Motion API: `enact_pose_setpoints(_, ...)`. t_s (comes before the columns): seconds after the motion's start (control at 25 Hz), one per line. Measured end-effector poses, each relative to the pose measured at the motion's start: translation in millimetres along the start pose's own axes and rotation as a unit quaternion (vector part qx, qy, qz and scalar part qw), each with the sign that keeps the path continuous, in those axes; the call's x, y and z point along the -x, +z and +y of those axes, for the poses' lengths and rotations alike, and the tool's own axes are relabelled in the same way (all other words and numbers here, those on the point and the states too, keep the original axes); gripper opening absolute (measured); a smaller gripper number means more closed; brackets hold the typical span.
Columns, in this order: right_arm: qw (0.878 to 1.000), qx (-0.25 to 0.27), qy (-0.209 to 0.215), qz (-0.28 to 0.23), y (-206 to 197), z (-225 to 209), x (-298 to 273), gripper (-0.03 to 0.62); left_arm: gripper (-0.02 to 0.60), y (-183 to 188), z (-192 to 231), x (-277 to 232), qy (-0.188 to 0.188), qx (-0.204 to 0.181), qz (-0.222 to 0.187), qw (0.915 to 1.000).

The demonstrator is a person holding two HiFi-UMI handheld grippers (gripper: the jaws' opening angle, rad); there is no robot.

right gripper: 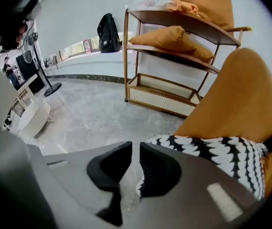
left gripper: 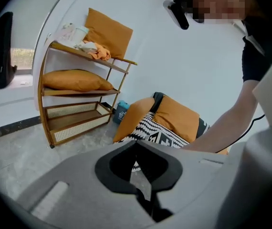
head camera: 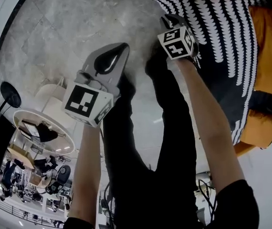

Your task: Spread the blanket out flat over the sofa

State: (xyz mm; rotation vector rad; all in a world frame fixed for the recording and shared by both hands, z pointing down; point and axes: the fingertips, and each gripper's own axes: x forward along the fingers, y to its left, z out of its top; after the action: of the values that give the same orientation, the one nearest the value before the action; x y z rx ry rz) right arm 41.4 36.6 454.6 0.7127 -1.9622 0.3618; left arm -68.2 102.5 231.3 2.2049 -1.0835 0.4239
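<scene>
A black-and-white patterned blanket [head camera: 217, 32] lies draped over the orange sofa [head camera: 269, 37]. My right gripper [head camera: 167, 19] hovers at the blanket's near corner. In the right gripper view its jaws [right gripper: 136, 147] stand a narrow gap apart, with grey floor showing between them. The blanket's edge [right gripper: 222, 156] passes just under the right-hand jaw, not pinched. My left gripper [head camera: 121, 46] hangs over bare floor, left of the sofa. Its tips [left gripper: 136, 144] meet with nothing between them. Beyond them lie the blanket [left gripper: 160, 135] and the sofa cushions [left gripper: 174, 116].
A wooden shelf rack [left gripper: 78, 85] with orange cushions stands by the wall left of the sofa, a blue bin [left gripper: 121, 111] beside it. The person's black-trousered legs [head camera: 141, 142] stand below the grippers. A round white table [head camera: 40, 128] and a fan stand [head camera: 9, 94] are behind.
</scene>
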Motion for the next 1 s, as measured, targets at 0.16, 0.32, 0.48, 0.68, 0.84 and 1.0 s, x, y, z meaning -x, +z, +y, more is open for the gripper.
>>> enact_pose_setpoints(0.16, 0.999, -0.008, 0.006, -0.037, 37.6, 0.0, 60.3, 0.037, 0.011, 37.7, -24.0, 23.5, -0.005, 0.0, -0.009, 0.9999)
enact_pose_setpoints(0.32, 0.997, -0.014, -0.003, -0.077, 76.5, -6.4, 135.4, 0.017, 0.011, 76.3, -55.7, 54.5, -0.008, -0.011, -0.014, 0.9998)
enact_pose_setpoints(0.48, 0.994, -0.013, -0.009, -0.109, 112.6, -6.0, 216.2, 0.017, 0.011, 107.4, -92.9, 91.5, -0.01, -0.011, -0.014, 0.9998)
enact_pose_setpoints(0.68, 0.987, 0.001, -0.012, -0.161, 157.7, 5.3, 309.5, 0.017, 0.011, 139.9, -135.7, 138.3, -0.012, -0.018, -0.023, 0.9995)
enact_pose_setpoints(0.84, 0.98, 0.031, -0.018, -0.198, 194.3, 19.1, 378.4, 0.014, 0.011, 160.5, -166.3, 181.9, -0.019, -0.005, -0.035, 0.9992)
enact_pose_setpoints(1.0, 0.969, 0.028, -0.019, -0.243, 235.4, 44.6, 438.5, 0.004, 0.011, 175.0, -175.5, 229.3, -0.02, -0.018, -0.059, 0.9979)
